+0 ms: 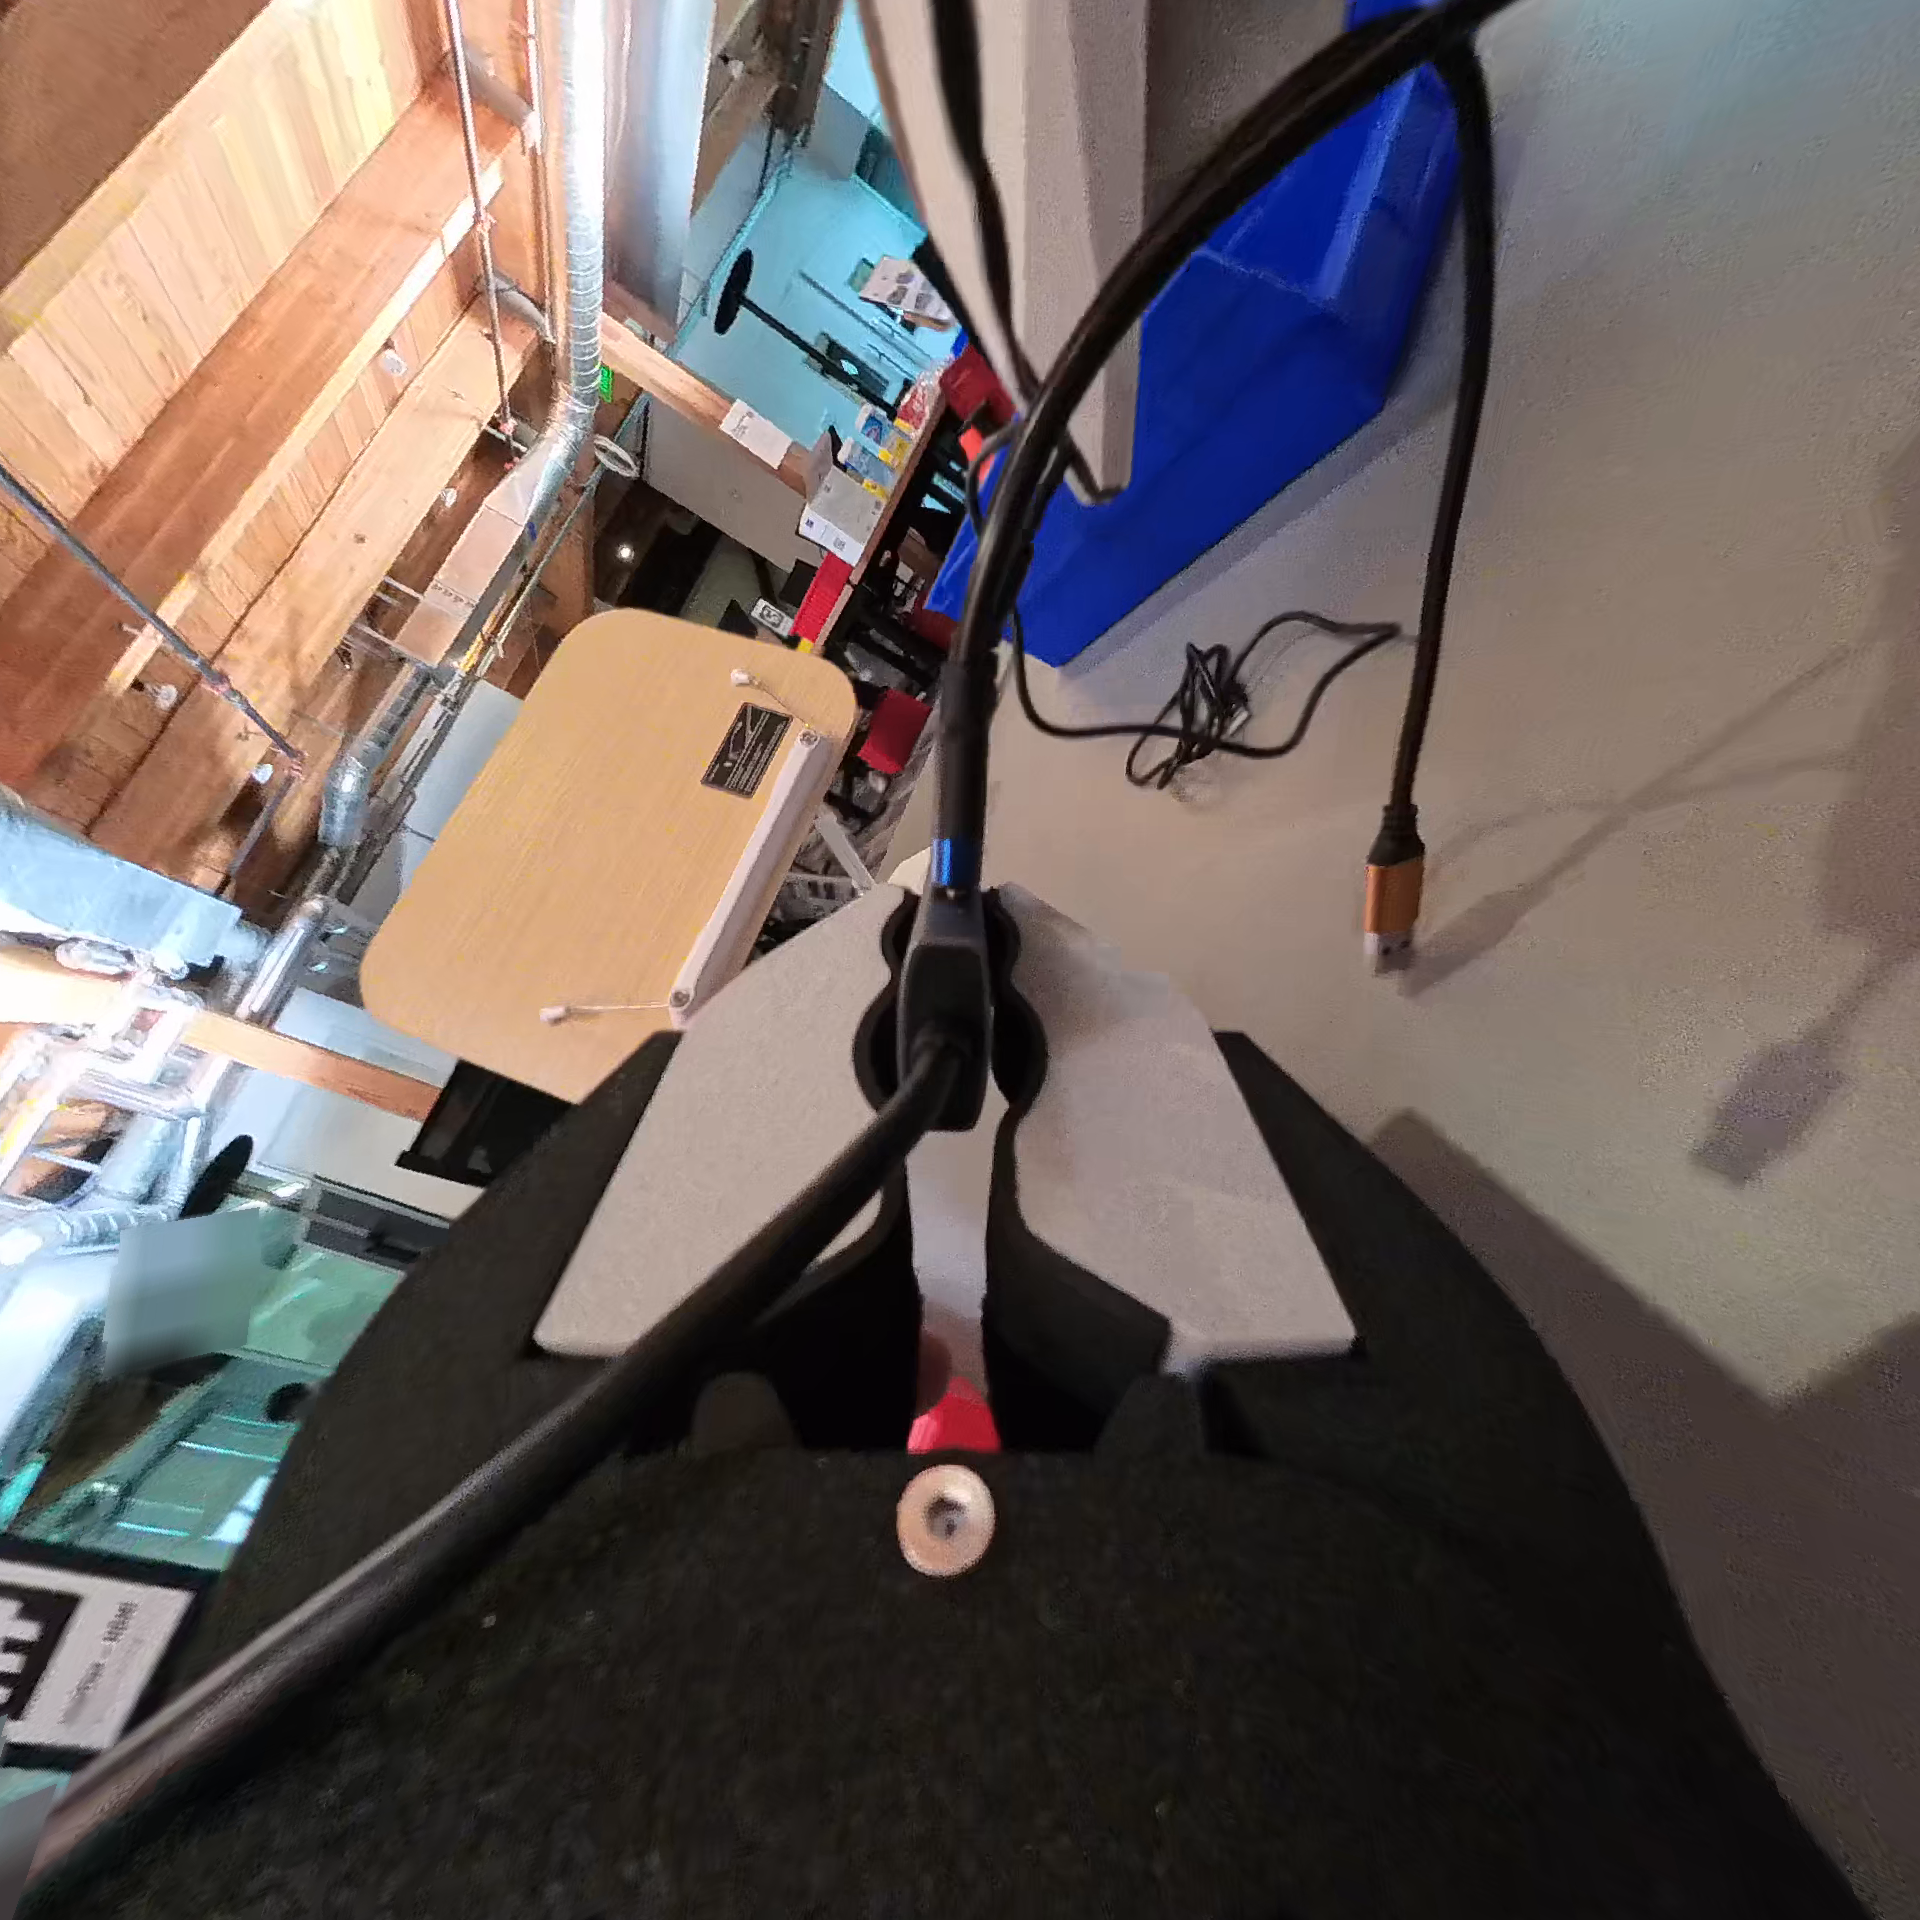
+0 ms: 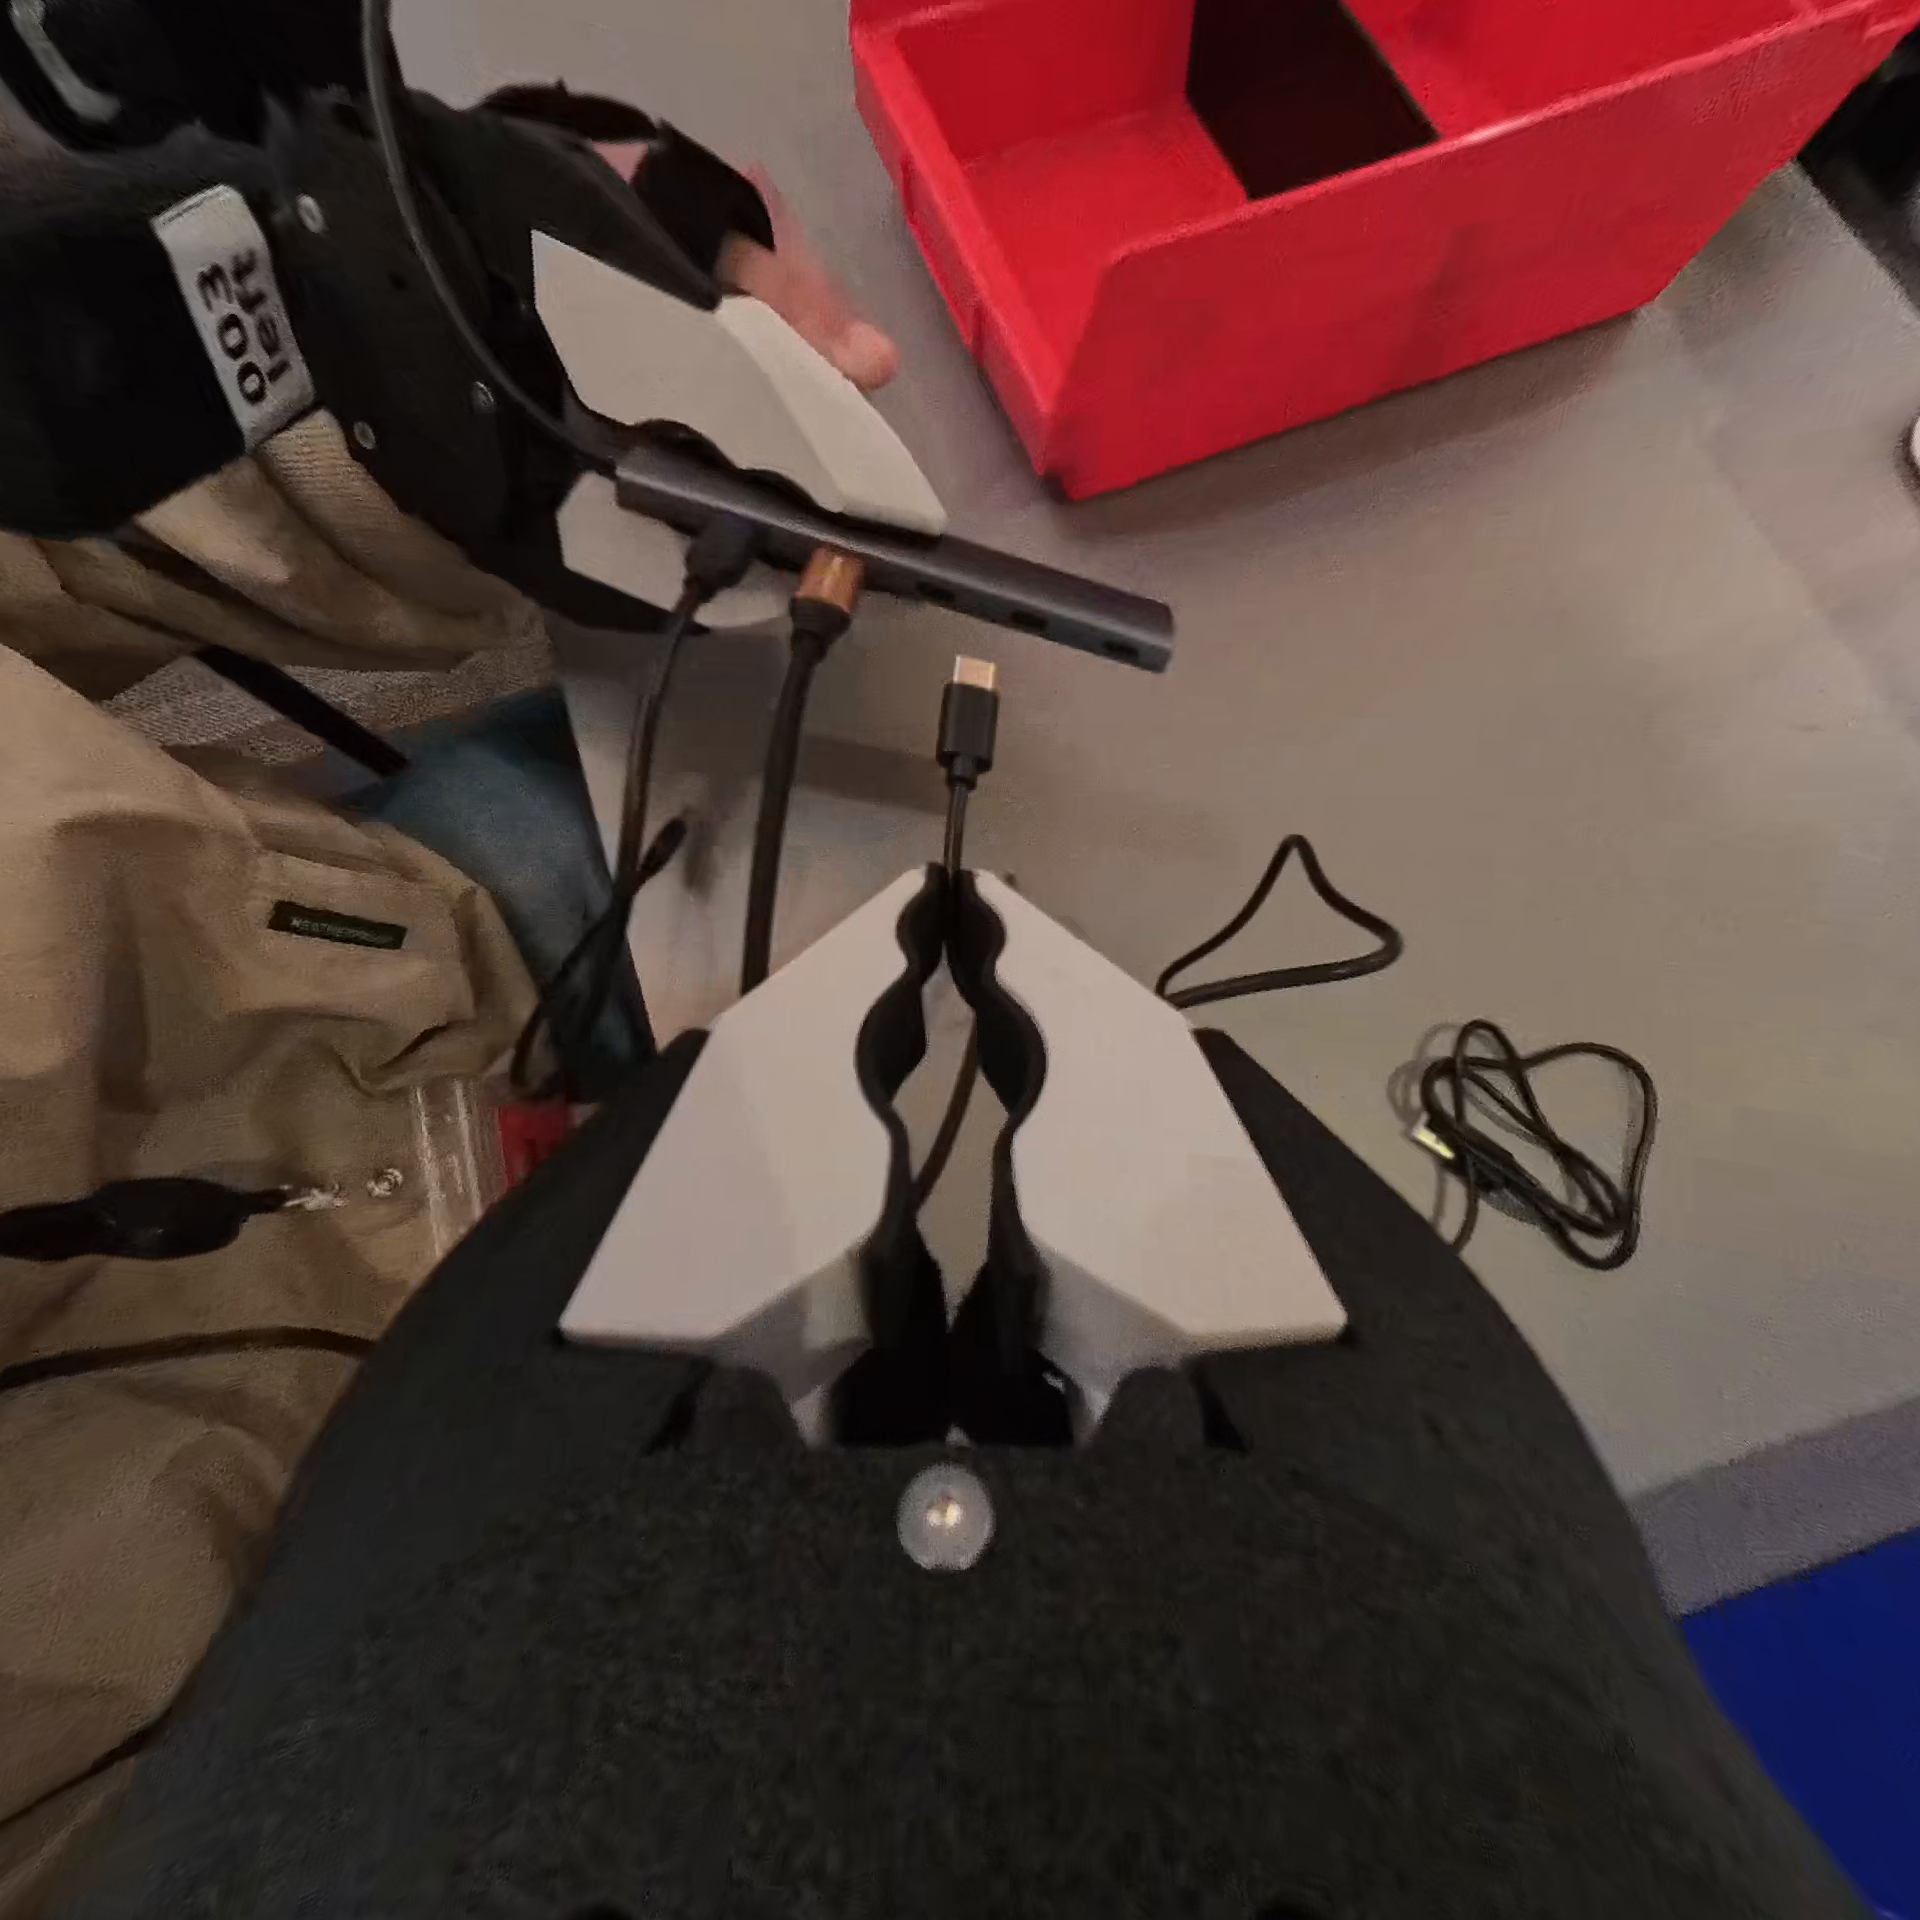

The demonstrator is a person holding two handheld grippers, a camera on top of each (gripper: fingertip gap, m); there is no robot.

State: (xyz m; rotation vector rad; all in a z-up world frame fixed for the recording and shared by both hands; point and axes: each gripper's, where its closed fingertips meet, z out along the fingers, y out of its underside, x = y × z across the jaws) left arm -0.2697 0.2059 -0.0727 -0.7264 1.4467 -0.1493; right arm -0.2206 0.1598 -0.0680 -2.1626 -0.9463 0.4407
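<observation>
My right gripper (image 2: 951,883) pinches a thin black cable (image 2: 958,821), its plug just below the grey hub (image 2: 997,587). My left gripper (image 2: 727,457) clamps that hub, a lettered white tag (image 2: 234,312) at upper left. Red bin (image 2: 1351,260) upper right; a tangled cable (image 2: 1538,1132) lies right.

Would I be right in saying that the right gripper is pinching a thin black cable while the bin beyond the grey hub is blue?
Not quite: the bin beyond the grey hub is red, as the right wrist view shows. The right gripper does pinch the thin black cable.
</observation>
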